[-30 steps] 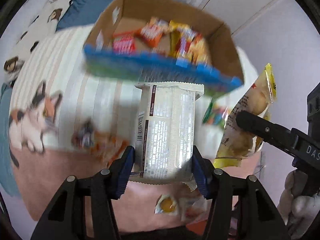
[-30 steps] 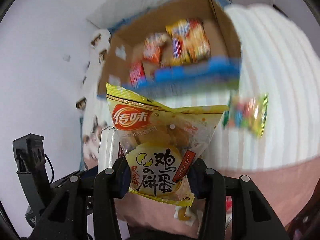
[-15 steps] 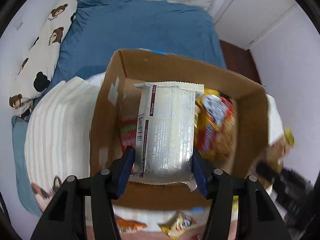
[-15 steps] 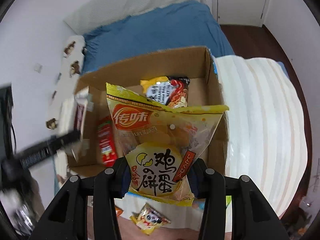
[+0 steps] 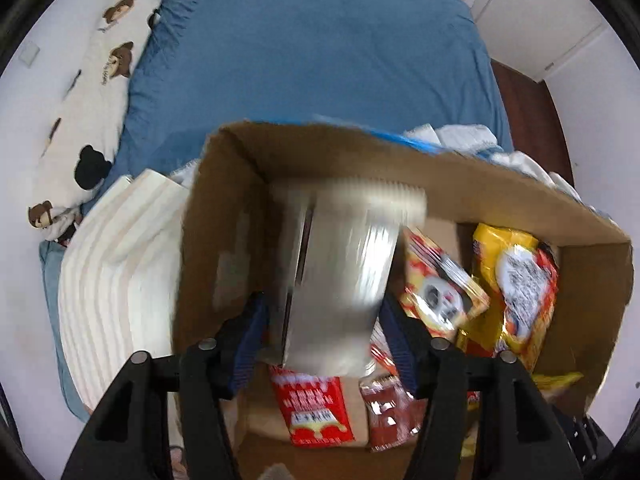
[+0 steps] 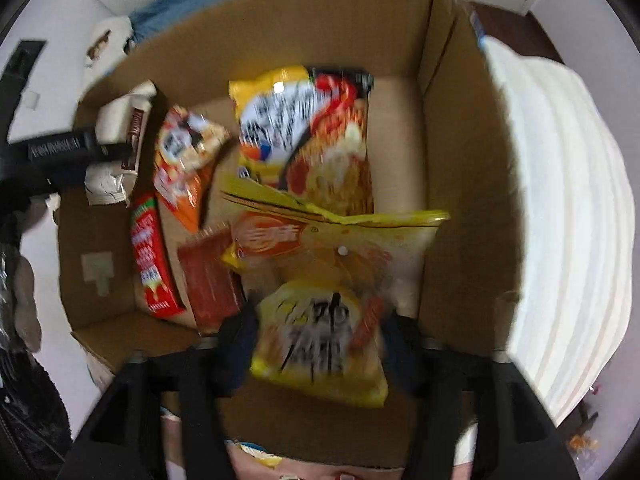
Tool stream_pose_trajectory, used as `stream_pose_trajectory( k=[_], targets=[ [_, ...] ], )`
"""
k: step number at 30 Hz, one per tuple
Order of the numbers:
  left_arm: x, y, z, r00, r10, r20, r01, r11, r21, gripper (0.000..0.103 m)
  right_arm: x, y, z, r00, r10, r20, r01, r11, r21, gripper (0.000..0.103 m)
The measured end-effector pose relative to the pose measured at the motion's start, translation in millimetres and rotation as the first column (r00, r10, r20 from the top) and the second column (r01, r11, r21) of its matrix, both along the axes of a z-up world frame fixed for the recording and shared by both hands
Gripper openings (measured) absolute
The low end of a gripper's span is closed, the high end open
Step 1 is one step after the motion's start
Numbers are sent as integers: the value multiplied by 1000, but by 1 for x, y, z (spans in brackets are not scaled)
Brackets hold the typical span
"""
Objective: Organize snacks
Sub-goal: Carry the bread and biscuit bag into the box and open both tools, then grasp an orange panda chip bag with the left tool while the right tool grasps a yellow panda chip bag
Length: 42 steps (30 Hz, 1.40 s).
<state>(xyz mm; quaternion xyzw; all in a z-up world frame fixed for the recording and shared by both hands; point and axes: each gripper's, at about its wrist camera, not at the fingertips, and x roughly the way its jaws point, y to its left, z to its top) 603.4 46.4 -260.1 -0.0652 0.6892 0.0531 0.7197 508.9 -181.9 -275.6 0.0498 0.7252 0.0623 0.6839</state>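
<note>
The left tongs (image 5: 324, 332) point straight down into the cardboard box (image 5: 224, 216), and their jaws have just been opening: the silver packet (image 5: 340, 272) sits blurred between the blue pads with a sliver of gap on each side, so it looks let go and dropping rather than pinched. The right tongs (image 6: 320, 336) do the same over the other half of the box; their jaws have just spread too, and the yellow snack bag (image 6: 324, 320) between them is smeared and appears to be slipping free, though the blur makes it hard to be sure the pads have fully cleared it. Below them, already lying on the box floor, are a yellow noodle pack (image 6: 308, 132), an orange panda-print bag (image 6: 184, 160), a red packet (image 6: 154, 256) and a dark red packet (image 6: 210, 276). The box rests on a cream striped blanket (image 6: 560, 200) on a bed with a blue sheet (image 5: 304, 52) and a bear-print pillow (image 5: 88, 112). By my reckoning the sorting is well along, six snacks in or going in; a scrap of wrapper (image 6: 256, 454) shows outside the box's near edge, so some may remain to fetch
</note>
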Motion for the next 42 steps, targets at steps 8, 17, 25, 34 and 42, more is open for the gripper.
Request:
stream_pose_trajectory(
  k=[8,17,25,34,42],
  targets=[
    [-11,4,1,1000,22,8,-21,999,-41,86,5,1,5,999,-31,29,31,999,-7,100],
    [-42,-8,26,998,-4,70,10,997,-77,91,-3,-5,21,995,-66,74,66,998,6,101],
    [-96,-18,69,980,-46,192,55,997,-45,91,-22,-2,49,982,-70,173,71,997,4,101],
    [-161,-24,108,951,-77,298,82,997,-4,91,-63,1,86,956,-61,286,65,998,-4,101],
    [-211,-29,138,926,-70,370,75,997,1,91,-109,6,120,927,-46,372,49,999,3,101]
  ],
)
